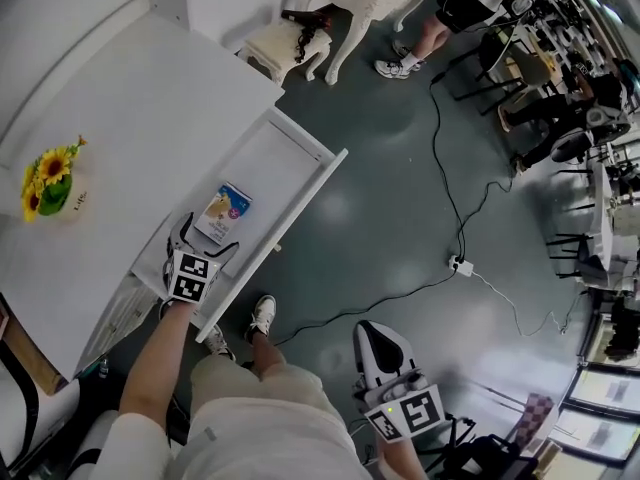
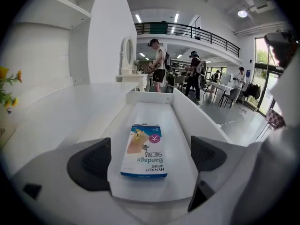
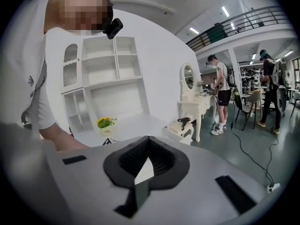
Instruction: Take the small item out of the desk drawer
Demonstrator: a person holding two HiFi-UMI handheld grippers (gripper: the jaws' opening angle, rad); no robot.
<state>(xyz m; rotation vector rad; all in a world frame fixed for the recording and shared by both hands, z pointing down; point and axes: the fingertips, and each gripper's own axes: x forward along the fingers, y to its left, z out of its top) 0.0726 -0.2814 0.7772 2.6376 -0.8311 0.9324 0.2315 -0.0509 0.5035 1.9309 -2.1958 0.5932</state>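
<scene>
Fingers (image 2: 89, 165) of left gripper (image 2: 147, 159) wide apart, nothing clamped. Dark pads flank the near end of the flat white-and-blue cardboard bandage box (image 2: 144, 149), with a gap showing on both sides, no contact. Box lies flat, printed face up, on the floor of the open white desk drawer (image 2: 199, 121), in the drawer's near half, long side running along the drawer.

Head view agrees: left gripper (image 1: 207, 236) over the drawer's near end, box (image 1: 223, 213) reaching just past the jaws, drawer (image 1: 300, 208) pulled well out from the white desk top (image 1: 120, 128). Right gripper (image 1: 378, 336) well off to the right of the drawer, over dark grey floor. Its own view shows right gripper (image 3: 147, 145) with jaws together, nothing between them.

Left of the drawer, on the desk: yellow sunflowers in a small pot (image 1: 45, 183). Beyond the drawer's far end: white dressing table (image 2: 133, 76), people standing (image 2: 158, 64).

Step, as judged: approach lined up, grasp not yet made, box not out.

Risks:
- Drawer is narrow, so the open jaws could knock the drawer's side walls and shift aim.
- Box is thin and flat, so closing too high would likely miss it or only graze the top edges.
- Off-centre closing may skid the box toward the drawer's far end.
- Hard squeeze could buckle the thin card.
- Shallow hold near one end may let the box tilt and drop back into the drawer on lifting.
</scene>
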